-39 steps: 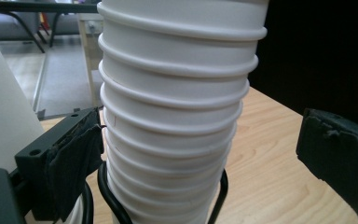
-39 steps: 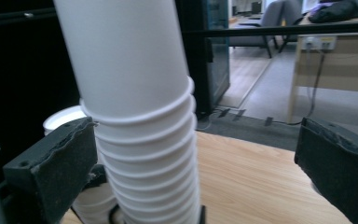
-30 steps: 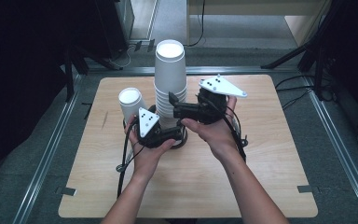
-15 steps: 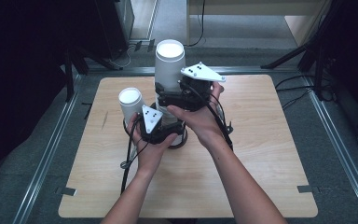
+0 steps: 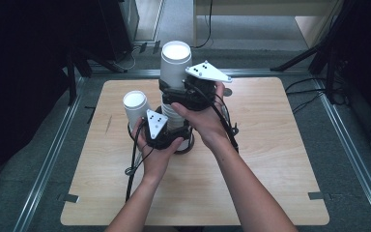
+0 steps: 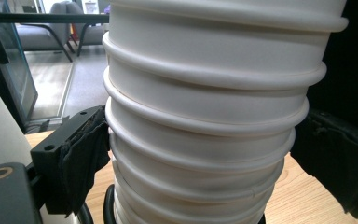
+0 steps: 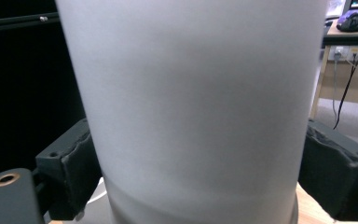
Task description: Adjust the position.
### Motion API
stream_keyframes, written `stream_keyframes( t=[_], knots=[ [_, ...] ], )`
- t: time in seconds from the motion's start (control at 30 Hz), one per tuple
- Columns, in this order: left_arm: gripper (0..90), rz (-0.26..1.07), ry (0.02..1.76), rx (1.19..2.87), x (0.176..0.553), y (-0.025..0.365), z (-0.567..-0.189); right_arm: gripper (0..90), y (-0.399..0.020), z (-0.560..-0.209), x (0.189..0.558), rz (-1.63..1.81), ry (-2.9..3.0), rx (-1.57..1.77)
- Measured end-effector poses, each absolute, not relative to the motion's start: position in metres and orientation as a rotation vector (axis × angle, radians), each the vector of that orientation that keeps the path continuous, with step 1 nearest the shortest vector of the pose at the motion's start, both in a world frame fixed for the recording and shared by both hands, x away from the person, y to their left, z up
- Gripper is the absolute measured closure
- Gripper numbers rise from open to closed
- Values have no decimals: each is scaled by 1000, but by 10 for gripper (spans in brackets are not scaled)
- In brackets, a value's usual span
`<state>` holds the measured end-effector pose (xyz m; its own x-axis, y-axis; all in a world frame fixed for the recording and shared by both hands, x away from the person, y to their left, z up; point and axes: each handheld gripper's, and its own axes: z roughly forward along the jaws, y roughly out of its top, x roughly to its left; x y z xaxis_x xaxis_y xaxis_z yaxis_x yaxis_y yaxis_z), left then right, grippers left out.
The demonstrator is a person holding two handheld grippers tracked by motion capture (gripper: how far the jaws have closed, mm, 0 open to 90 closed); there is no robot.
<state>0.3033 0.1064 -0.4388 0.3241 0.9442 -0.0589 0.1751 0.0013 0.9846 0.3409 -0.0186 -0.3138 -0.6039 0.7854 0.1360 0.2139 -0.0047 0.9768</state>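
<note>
A tall stack of white paper cups stands at the middle of the wooden table. Its top cup rises smooth and high above the ribbed rims below. My left gripper has just been closing; its pads now press the stack's lower rims from both sides. My right gripper, higher up, has also just been closing. Its pads press the top cup's wall on either side.
A second white cup stands just left of the stack, close to my left hand. Black cables trail from both grippers across the table toward the person. Dark stands and metal rails surround the table; the right half of the board is bare wood.
My right gripper swung in from the stack's right side to the top cup, and its jaws came in onto it. The left gripper stayed low at the stack, jaws tightening.
</note>
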Motion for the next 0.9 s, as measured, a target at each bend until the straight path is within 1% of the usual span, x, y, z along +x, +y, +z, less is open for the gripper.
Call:
stream_keyframes(
  t=[0.43,0.9],
  knots=[
    [59,850,1083,1450,303,107,-440,116,-17,-310,342,1640,1809,1002],
    [62,848,1081,1452,303,108,-439,129,-18,-297,340,1680,1754,981]
  ],
)
